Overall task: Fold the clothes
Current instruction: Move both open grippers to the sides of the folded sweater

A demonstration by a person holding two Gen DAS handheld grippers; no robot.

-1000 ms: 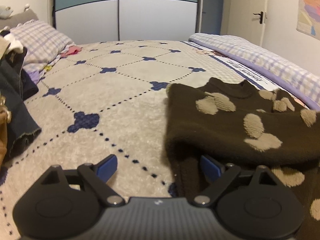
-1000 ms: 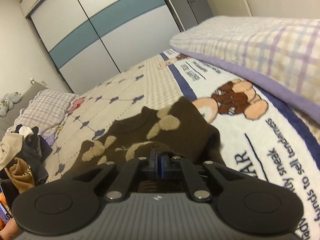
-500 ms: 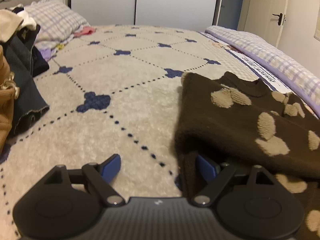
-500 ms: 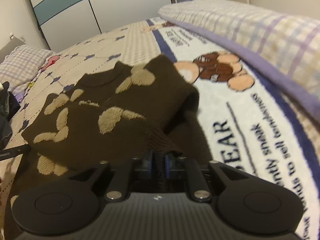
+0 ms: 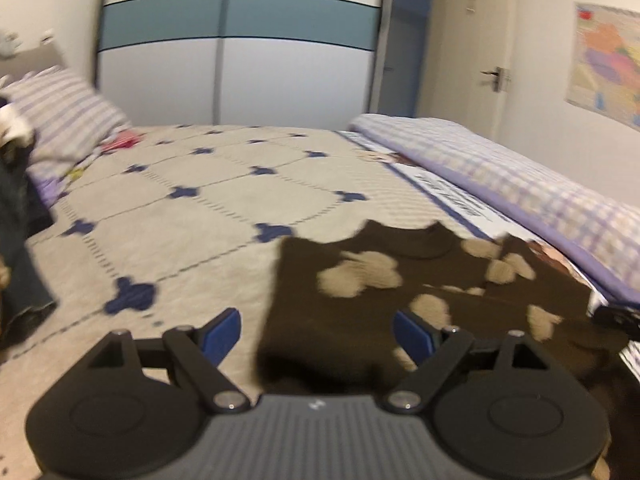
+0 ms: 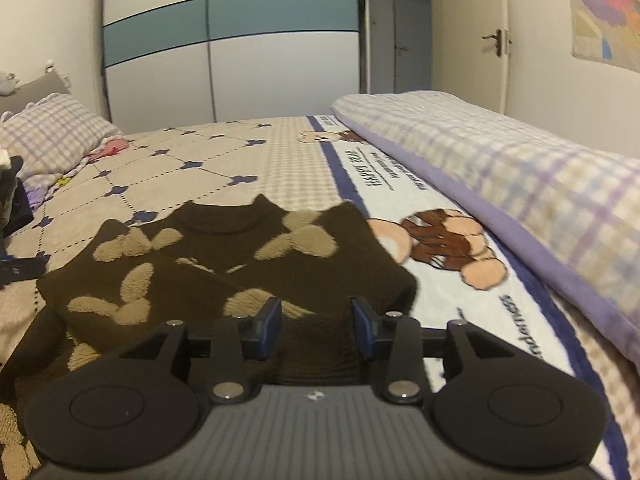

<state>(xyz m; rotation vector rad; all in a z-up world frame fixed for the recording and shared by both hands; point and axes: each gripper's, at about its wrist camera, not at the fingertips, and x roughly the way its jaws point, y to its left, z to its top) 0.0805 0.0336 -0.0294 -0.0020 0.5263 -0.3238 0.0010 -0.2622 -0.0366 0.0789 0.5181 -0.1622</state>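
On the beige quilted bedspread (image 6: 192,168) with its navy cross pattern lies a dark brown fuzzy sweater with tan flower patches (image 6: 248,264), its sides folded inward, neckline toward the wardrobe, one edge reaching the white bear-print blanket (image 6: 436,248). Right gripper (image 6: 316,322) hangs over the near fold, jaws opening, blue pads clear of the knit. Left gripper (image 5: 316,334) gapes wide over the sweater's left edge, holding nothing.
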